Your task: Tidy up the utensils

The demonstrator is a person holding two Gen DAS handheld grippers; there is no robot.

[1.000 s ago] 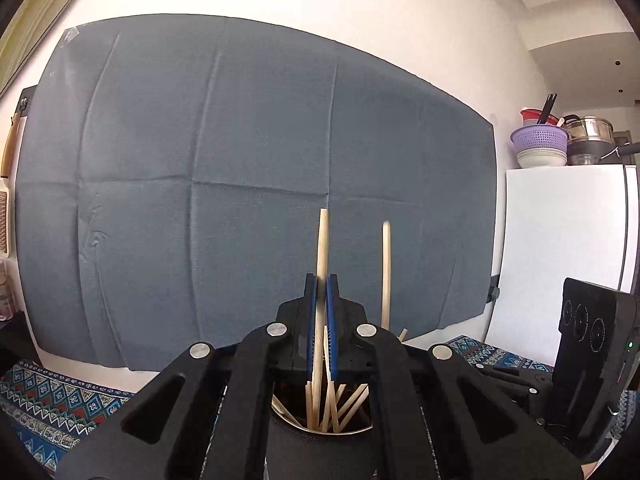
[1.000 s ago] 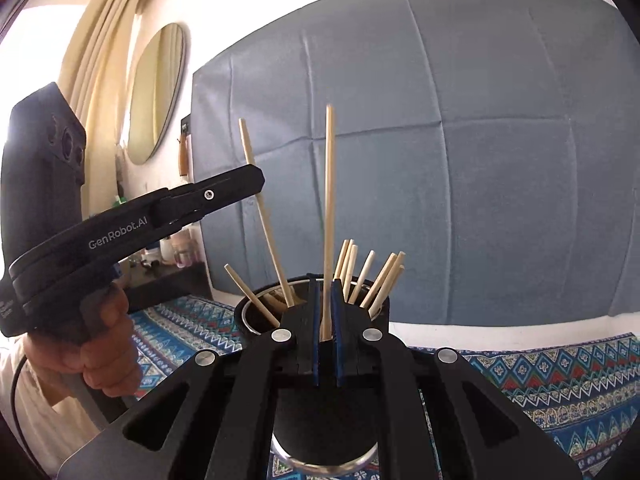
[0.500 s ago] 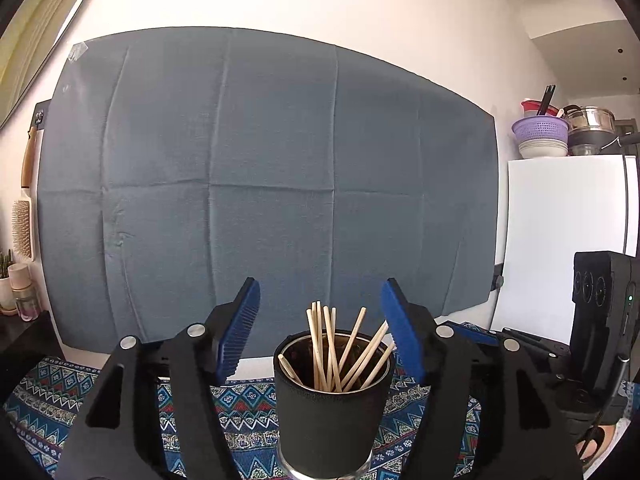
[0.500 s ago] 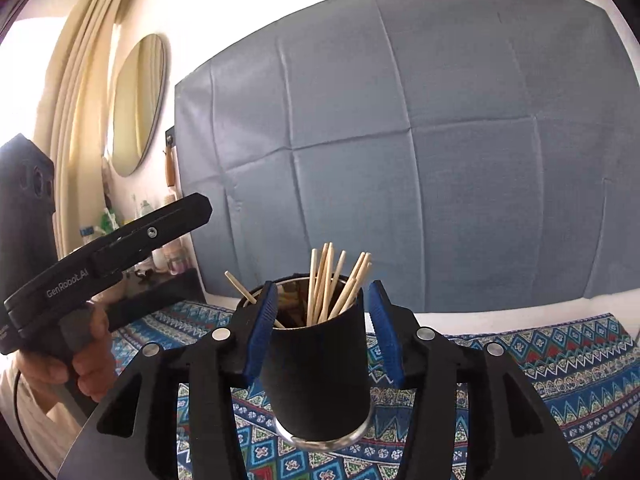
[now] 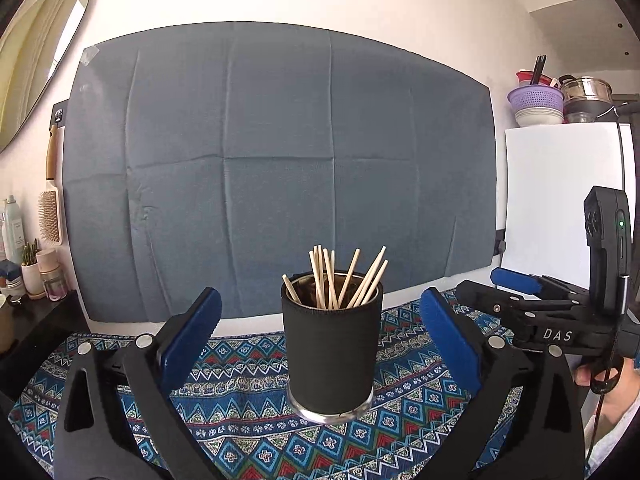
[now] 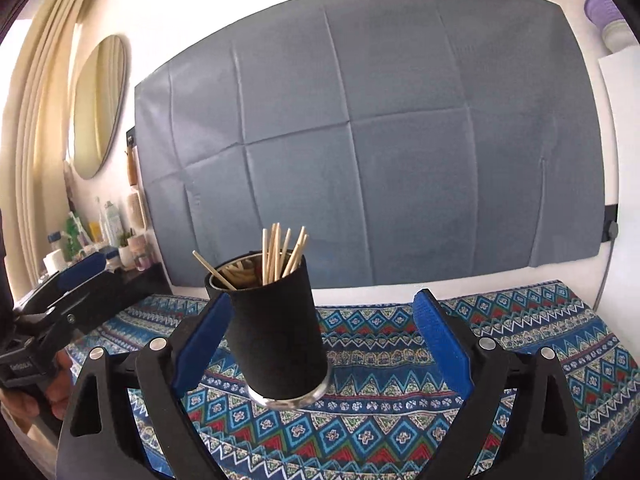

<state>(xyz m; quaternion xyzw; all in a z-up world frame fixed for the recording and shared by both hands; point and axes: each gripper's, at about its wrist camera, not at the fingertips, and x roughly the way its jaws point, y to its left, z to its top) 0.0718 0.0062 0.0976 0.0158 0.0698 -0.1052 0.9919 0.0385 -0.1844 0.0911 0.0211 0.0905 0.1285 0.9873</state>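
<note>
A black cup (image 5: 332,348) with a steel base stands upright on the patterned cloth, holding several wooden chopsticks (image 5: 332,276). My left gripper (image 5: 320,300) faces it from just in front. Its jaws are opening wide, and the blue pads are clear of the cup on both sides. In the right wrist view the same cup (image 6: 276,332) and chopsticks (image 6: 280,256) sit left of centre. My right gripper (image 6: 324,300) is also opening, with nothing pressed between its pads; the cup stands close behind its left finger. Each gripper shows at the edge of the other's view.
A blue patterned cloth (image 5: 248,364) covers the table. A grey cloth (image 5: 280,160) hangs on the wall behind. A white fridge (image 5: 560,200) with bowls and pots on top stands at the right. On the left are a dark shelf (image 6: 132,276) with bottles, a hairbrush, a mirror and curtains.
Both grippers were shut on a chopstick above the cup. They let go, the chopsticks dropped into the cup, the jaws spread wide and both grippers drew back from it.
</note>
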